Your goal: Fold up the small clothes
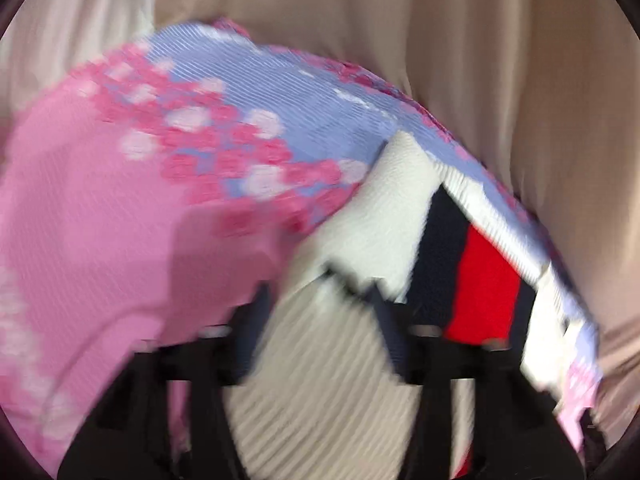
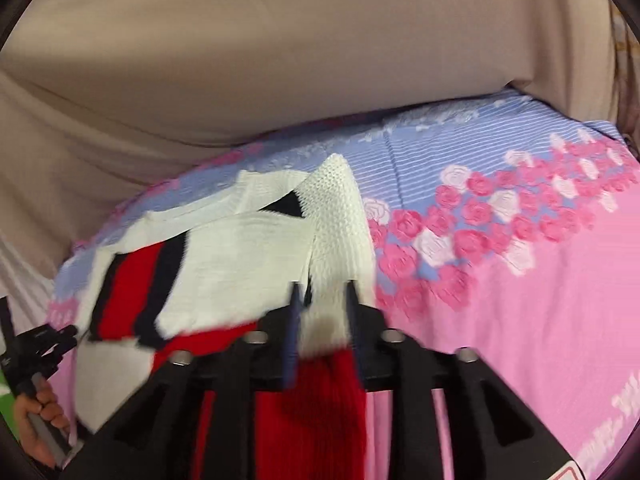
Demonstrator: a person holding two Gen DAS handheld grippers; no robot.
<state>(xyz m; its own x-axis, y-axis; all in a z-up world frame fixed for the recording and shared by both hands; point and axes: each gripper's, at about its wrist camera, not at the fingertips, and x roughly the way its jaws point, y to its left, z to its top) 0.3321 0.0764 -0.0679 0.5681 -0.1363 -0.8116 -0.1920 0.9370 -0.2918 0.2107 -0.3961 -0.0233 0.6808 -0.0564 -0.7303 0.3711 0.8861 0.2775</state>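
A white knit sweater (image 1: 384, 208) with red and navy stripes lies partly folded on a bed sheet (image 1: 100, 220) printed with pink roses on blue and pink. My left gripper (image 1: 320, 312) hangs over the white ribbed part, open, its blurred fingers well apart with the knit showing between them. In the right wrist view the sweater (image 2: 240, 256) spreads to the left, one white sleeve folded over it. That sleeve runs down between the fingers of my right gripper (image 2: 324, 316), which stand apart and look open. The left gripper (image 2: 60, 338) also shows at the far left, held by a hand (image 2: 44, 412).
Beige draped cloth (image 2: 280, 60) rises behind the bed and fills the background (image 1: 480, 60). The rose sheet (image 2: 520, 300) stretches bare to the right of the sweater. A sliver of green (image 2: 5, 392) shows at the left edge.
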